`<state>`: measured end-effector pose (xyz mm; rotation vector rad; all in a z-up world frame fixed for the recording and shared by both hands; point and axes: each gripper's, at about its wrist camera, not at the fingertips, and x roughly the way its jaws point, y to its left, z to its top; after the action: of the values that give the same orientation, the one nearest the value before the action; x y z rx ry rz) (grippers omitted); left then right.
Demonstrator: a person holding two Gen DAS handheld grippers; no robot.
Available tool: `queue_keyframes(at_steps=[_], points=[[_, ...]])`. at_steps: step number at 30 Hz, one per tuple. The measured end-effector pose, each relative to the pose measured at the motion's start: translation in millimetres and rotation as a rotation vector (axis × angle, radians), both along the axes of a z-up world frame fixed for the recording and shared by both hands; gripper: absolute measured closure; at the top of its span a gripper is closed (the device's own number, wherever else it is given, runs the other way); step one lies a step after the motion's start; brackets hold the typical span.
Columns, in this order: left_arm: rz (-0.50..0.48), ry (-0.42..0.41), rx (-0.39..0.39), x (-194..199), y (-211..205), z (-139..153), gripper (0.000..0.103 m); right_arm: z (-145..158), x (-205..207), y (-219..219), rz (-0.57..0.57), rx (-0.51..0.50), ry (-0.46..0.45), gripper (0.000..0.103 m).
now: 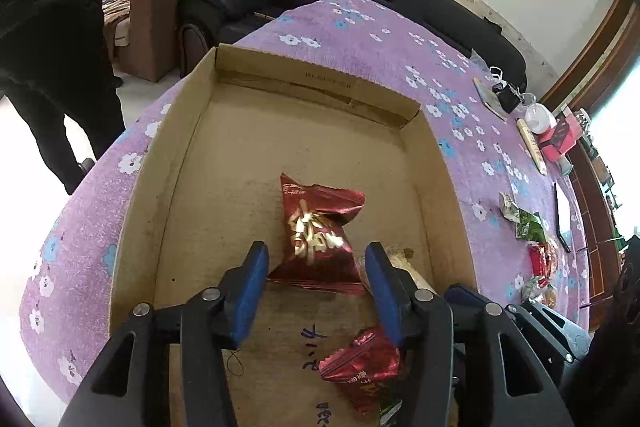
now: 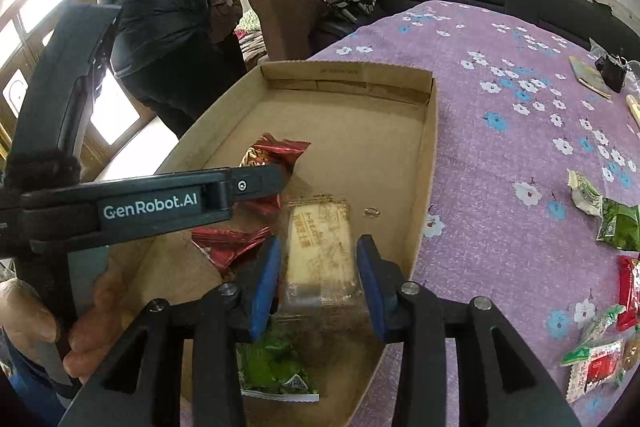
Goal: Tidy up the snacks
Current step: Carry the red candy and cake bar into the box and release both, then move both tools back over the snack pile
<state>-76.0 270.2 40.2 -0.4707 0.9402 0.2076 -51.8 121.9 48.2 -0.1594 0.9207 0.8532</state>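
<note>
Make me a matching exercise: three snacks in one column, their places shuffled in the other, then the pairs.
Snacks
1. red gold-printed packet
2. clear-wrapped pale cake
3. green packet beside the white wrapper

Places
A. on the purple cloth, outside the cardboard box
B. between the fingers of the left gripper
C. between the fingers of the right gripper

Pairs: 1-B, 2-C, 3-A

We see our right gripper [image 2: 318, 277] over the cardboard box [image 2: 424, 163], its blue fingers [image 2: 266, 287] apart beside a clear cake packet [image 2: 320, 255]. Red snacks [image 2: 228, 243] lie in the box too.
</note>
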Motion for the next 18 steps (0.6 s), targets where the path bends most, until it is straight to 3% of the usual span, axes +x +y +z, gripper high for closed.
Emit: queue_keyframes(at_steps=[10, 18], points=[[-0.05, -0.043, 0.016, -5.2, -20.4, 21.3, 0.05, 21.1, 0.1, -36.2, -0.041, 0.068, 0.012, 0.061], [-0.16, -0.062, 0.046, 1.7, -66.7, 37.0, 0.05, 28.9, 18.3, -98.9, -0.159, 0.119, 0.051, 0.058]])
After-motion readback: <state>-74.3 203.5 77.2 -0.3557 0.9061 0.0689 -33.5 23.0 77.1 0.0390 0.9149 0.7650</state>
